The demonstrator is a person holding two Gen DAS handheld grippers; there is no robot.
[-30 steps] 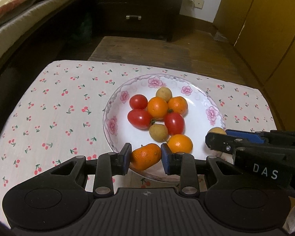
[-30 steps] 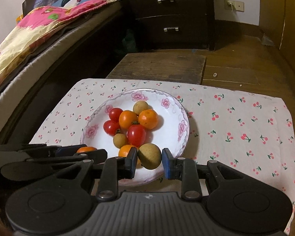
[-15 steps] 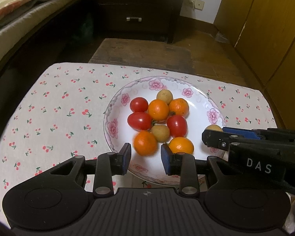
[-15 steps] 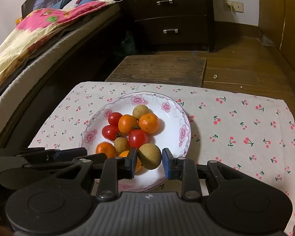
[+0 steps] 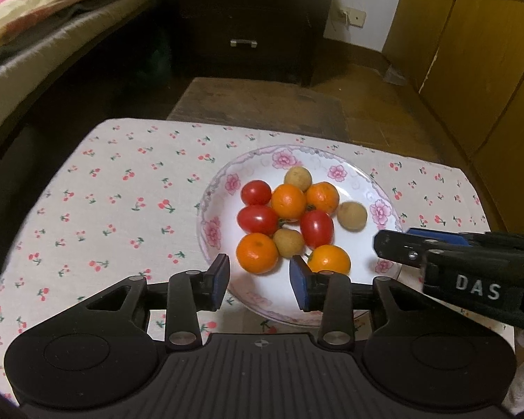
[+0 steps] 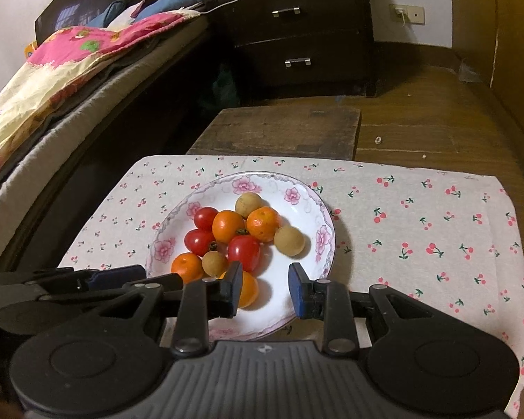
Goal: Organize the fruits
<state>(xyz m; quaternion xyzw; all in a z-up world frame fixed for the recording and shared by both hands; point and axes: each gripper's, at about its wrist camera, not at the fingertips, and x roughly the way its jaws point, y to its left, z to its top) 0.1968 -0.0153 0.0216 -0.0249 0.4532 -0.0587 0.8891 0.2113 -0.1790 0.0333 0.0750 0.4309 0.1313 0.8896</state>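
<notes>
Both grippers (image 5: 258,281) are black plastic with blue pads (image 5: 221,279), silver screws, white "DAS" lettering.

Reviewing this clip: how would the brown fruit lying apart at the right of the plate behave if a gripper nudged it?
The brown fruit looks round and smooth, so it would probably roll. It lies apart on the plate's sloping wall, so it likely drifts inward toward the fruit pile. Small, so probably light.

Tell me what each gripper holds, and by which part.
Nothing is held. The left gripper is opening over the plate; the right gripper is open and empty.
</notes>
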